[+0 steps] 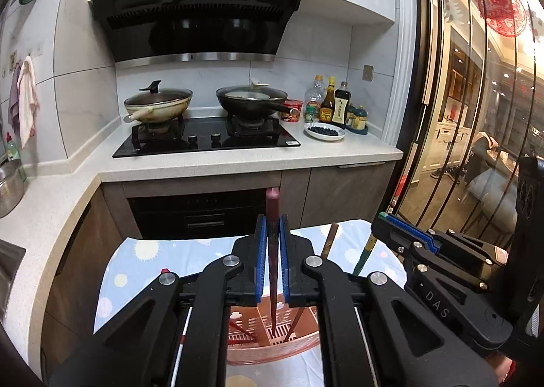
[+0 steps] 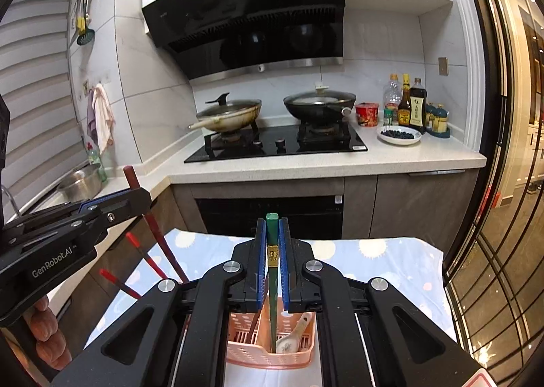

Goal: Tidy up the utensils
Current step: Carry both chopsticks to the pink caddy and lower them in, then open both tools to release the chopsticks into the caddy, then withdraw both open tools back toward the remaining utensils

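Observation:
In the left wrist view my left gripper (image 1: 272, 221) is shut on a dark red chopstick (image 1: 272, 206) that stands upright, its lower end down inside a pink basket (image 1: 272, 351). To the right, my right gripper (image 1: 383, 218) holds a green chopstick (image 1: 363, 256). In the right wrist view that right gripper (image 2: 272, 223) is shut on the green chopstick (image 2: 272, 312), whose tip rests in the pink basket (image 2: 238, 353) beside a white spoon (image 2: 295, 332). The left gripper (image 2: 136, 195) shows at the left with the dark red chopstick (image 2: 131, 176).
The basket stands on a light blue spotted cloth (image 2: 374, 261). Two red-tipped black chopsticks (image 2: 144, 252) slant up at the left and a brown chopstick (image 1: 329, 240) leans in the basket. Beyond are a counter (image 2: 323, 166) with a stove (image 2: 278, 145), two pans and bottles (image 2: 404, 104); a glass door (image 2: 493, 183) is right.

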A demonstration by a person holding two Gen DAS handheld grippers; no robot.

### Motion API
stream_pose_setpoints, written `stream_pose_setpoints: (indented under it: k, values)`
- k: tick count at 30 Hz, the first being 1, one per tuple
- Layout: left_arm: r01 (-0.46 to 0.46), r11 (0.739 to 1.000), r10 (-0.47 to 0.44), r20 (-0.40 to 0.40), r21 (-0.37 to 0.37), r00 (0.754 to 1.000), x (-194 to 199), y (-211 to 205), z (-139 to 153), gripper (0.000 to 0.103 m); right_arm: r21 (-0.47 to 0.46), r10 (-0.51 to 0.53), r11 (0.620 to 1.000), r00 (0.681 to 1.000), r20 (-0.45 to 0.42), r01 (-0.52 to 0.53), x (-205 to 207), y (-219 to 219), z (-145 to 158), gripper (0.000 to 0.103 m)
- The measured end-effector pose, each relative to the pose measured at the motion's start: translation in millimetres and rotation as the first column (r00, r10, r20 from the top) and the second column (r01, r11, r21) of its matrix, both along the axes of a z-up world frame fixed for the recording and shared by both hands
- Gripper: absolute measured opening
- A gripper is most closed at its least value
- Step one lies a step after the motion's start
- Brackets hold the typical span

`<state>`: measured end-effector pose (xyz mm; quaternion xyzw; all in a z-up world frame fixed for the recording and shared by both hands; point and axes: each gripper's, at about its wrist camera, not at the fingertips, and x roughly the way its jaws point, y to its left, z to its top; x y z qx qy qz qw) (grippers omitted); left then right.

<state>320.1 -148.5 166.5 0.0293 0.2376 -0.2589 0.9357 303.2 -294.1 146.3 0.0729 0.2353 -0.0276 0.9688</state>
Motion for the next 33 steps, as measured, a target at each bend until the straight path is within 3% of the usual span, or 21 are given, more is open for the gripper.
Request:
stream_pose_setpoints:
  k: [1, 3, 5, 17, 26, 28, 29, 33]
  values:
    - [-0.01, 1.0, 0.01, 0.003, 0.007, 1.0, 0.3, -0.2, -1.9, 0.008, -0.006, 0.003, 1.0, 1.0, -0.008, -0.003, 2.8, 0.9, -2.3, 0.007]
    - [-0.022, 1.0, 0.022, -0.004, 0.018, 1.0, 1.3, -0.6, -5.5, 0.027, -0.022, -0.012, 1.0, 1.0, -0.006, 0.012, 2.3, 3.7, -5.9, 0.016]
    - [-0.033, 0.999, 0.033, -0.004, 0.014, 0.999, 1.9, 1.4, -8.1, 0.035, -0.021, -0.016, 1.0, 1.0, -0.001, 0.016, 0.3, 4.8, -7.7, 0.022]
    - [-0.05, 0.999, 0.05, -0.004, 0.008, 0.999, -8.7, 19.3, -5.6, 0.038, -0.034, -0.025, 0.999, 0.999, 0.03, 0.026, -28.3, 12.1, 2.6, 0.025]
    - [-0.05, 0.999, 0.05, 0.013, 0.003, 0.999, -41.2, 36.2, 0.7, 0.038, -0.03, -0.015, 0.999, 0.999, 0.035, 0.016, -70.8, 25.8, 6.2, 0.025]
    - [-0.048, 0.999, 0.048, 0.013, 0.004, 0.999, -53.6, 41.4, -1.5, 0.042, -0.032, -0.013, 0.999, 1.0, 0.027, 0.014, -82.8, 29.9, 2.7, 0.025]
    - [-0.051, 0.999, 0.051, 0.017, 0.007, 0.999, -60.0, 44.4, -3.5, 0.049, -0.03, -0.012, 0.999, 1.0, 0.021, 0.013, -89.9, 31.7, -0.2, 0.025]
    - [-0.053, 0.998, 0.052, 0.019, 0.03, 0.998, -87.8, 54.1, -16.5, 0.051, -0.027, -0.012, 1.0, 1.0, -0.01, 0.012, -118.6, 38.9, -15.1, 0.025]
